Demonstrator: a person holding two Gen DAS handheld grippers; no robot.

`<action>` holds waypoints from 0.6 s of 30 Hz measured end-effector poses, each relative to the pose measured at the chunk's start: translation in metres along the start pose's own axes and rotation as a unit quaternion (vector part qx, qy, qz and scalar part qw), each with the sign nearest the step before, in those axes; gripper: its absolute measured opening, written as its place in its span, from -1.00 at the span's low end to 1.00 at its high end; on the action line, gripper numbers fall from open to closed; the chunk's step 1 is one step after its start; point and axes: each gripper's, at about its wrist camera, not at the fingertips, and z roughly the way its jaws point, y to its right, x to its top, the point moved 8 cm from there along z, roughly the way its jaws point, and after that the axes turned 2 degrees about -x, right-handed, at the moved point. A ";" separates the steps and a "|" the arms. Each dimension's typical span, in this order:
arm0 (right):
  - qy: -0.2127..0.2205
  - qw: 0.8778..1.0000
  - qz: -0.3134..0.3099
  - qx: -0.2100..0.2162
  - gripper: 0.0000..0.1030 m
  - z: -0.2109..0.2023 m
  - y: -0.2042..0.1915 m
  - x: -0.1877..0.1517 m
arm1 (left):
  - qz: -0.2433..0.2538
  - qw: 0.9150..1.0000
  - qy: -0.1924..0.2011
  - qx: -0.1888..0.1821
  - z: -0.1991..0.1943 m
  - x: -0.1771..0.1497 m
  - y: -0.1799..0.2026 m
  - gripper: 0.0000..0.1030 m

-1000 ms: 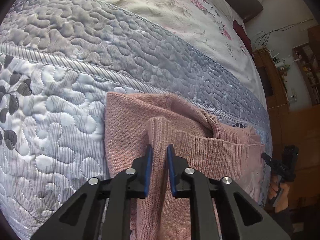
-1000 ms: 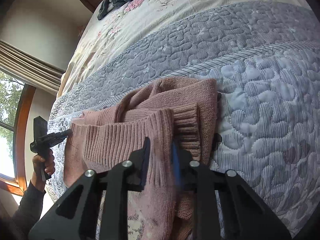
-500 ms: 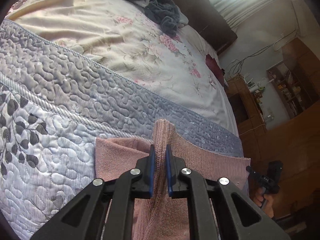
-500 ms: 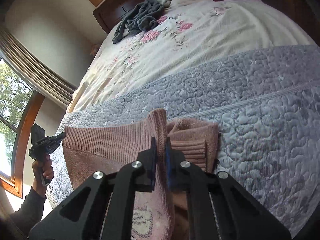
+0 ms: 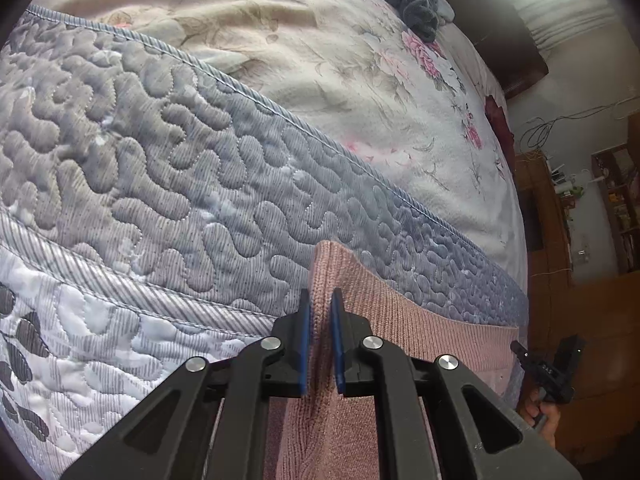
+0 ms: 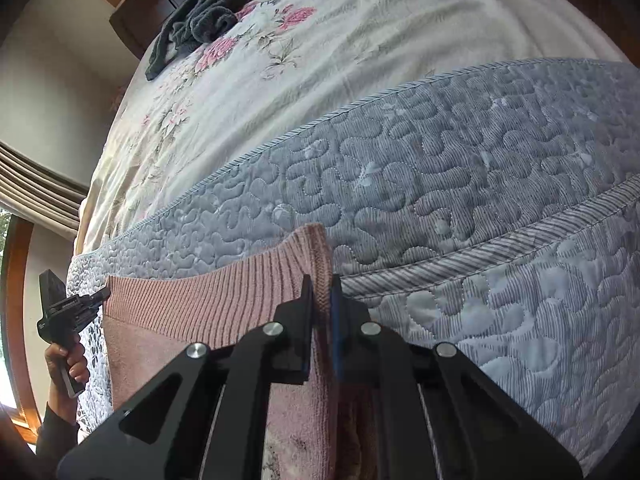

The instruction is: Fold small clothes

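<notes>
Left wrist: pink sweater [image 5: 400, 320] corner pinched between the fingers [image 5: 305, 332].

Bed [image 5: 320, 92] bears grey quilt [image 5: 160, 168], dark garment [image 6: 200, 20]

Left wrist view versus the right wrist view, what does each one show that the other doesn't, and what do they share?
Only the left wrist view shows wooden shelves and a loose cable on the wall. Only the right wrist view shows the window frame and curtain. Both show the pink sweater pinched at opposite corners by the left gripper and right gripper, the quilted bedspread and a dark grey garment near the headboard.
</notes>
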 end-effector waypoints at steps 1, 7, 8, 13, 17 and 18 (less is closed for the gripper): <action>-0.003 1.000 0.001 -0.004 -0.87 0.005 0.003 -0.002 | 0.001 1.000 -0.006 0.007 0.006 -0.001 -0.003 -0.82; 0.015 0.999 -0.008 -0.033 -0.56 0.007 0.012 -0.013 | 0.010 0.999 0.009 0.029 0.001 -0.012 -0.013 -0.74; 0.042 0.998 -0.020 -0.033 -0.56 -0.009 0.006 -0.013 | 0.022 0.999 0.027 0.018 -0.012 -0.014 -0.007 -0.78; 0.045 0.997 -0.050 0.036 -0.55 -0.032 -0.028 -0.044 | 0.084 0.996 0.015 -0.040 -0.026 -0.042 0.037 -0.79; -0.001 1.000 -0.022 0.011 -0.78 0.003 -0.002 -0.061 | 0.063 0.997 -0.035 0.032 0.017 -0.055 0.005 -0.79; -0.003 1.000 -0.009 0.024 -0.79 0.003 0.003 -0.063 | 0.056 0.997 -0.039 0.039 0.020 -0.056 -0.004 -0.96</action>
